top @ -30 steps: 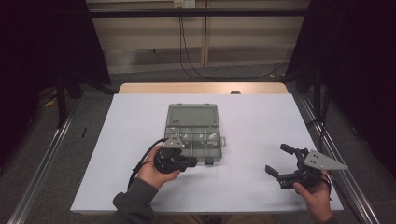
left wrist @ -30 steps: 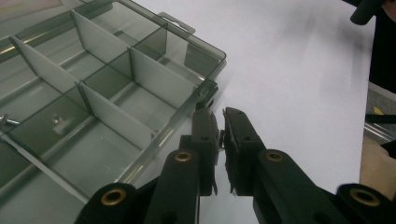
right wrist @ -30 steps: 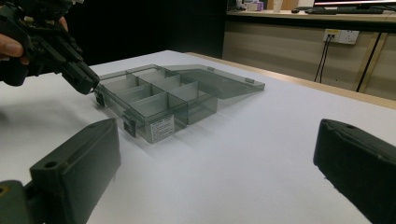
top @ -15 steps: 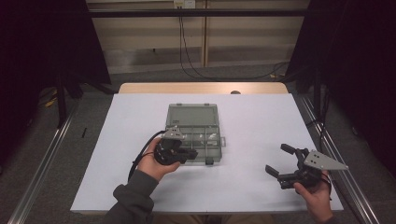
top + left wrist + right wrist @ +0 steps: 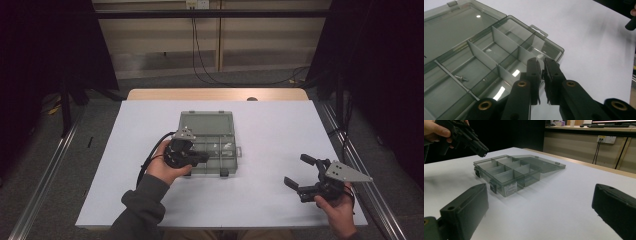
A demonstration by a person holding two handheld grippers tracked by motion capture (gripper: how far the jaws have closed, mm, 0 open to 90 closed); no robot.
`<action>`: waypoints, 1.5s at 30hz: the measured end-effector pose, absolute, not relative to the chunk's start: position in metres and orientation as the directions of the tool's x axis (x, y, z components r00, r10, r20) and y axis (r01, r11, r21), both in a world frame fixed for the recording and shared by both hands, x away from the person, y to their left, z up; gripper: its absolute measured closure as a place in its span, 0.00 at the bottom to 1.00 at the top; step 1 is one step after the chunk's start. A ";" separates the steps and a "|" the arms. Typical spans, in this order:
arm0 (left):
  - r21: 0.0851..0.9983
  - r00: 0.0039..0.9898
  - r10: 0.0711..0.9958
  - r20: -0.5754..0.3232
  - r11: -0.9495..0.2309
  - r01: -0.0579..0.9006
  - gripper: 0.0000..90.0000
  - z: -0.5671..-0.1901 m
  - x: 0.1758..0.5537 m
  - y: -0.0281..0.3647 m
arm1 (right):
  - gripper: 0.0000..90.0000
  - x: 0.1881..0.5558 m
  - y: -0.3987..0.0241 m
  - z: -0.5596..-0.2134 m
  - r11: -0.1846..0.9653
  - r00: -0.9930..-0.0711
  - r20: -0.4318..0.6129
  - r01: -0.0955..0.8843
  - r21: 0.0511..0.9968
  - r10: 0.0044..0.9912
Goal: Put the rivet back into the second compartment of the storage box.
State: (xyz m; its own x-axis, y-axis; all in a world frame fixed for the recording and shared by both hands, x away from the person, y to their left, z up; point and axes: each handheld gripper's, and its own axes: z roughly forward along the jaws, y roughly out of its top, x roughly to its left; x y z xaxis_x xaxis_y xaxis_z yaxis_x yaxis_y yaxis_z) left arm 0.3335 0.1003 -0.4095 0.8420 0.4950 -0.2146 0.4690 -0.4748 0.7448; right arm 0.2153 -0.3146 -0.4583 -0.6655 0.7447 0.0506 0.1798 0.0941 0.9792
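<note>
A smoky clear compartment box (image 5: 229, 151) lies open in the middle of the white table, its lid (image 5: 207, 121) folded back on the far side. Dividers (image 5: 499, 37) split it into several cells, and one small screw (image 5: 461, 78) lies in a cell. My left gripper (image 5: 204, 158) hovers over the box's near left corner, shut, with nothing visible between its fingers (image 5: 542, 62). My right gripper (image 5: 298, 171) is held open low over the table's front right, apart from the box (image 5: 509, 187); its jaws (image 5: 540, 200) are spread wide and empty. The left gripper (image 5: 480, 148) shows there above the box.
The white table (image 5: 270, 125) has bare room to the right and in front of the box. A wooden strip (image 5: 215, 94) runs along the far edge. Metal rails (image 5: 360, 165) flank both sides, and cables hang at the back wall.
My left hand has shifted a little up and away from the front edge, over the box's near corner, its gripper still shut. The right hand and the box have not moved.
</note>
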 end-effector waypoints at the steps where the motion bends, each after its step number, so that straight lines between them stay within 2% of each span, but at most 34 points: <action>1: 0.742 0.839 0.499 -0.217 -0.475 0.474 0.92 -0.410 0.335 0.101 | 0.00 0.215 -0.315 -0.458 0.093 -0.665 0.051 0.180 0.979 0.745; 31: 0.742 0.784 0.591 -0.190 -0.436 0.509 0.92 -0.406 0.370 0.099 | 0.00 0.216 -0.315 -0.458 0.092 -0.668 0.053 0.181 0.979 0.742; 45: 0.743 0.736 0.652 -0.182 -0.400 0.537 0.92 -0.417 0.385 0.097 | 0.00 0.216 -0.315 -0.458 0.091 -0.669 0.052 0.178 0.980 0.742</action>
State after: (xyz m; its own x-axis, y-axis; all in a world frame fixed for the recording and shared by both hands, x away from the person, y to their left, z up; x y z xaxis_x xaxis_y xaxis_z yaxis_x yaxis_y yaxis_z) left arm 0.3853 0.0974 -0.4170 0.7364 0.6516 -0.1820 0.5373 -0.3998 0.7426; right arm 0.2157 -0.3152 -0.4584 -0.6688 0.7417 0.0521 0.1775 0.0913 0.9799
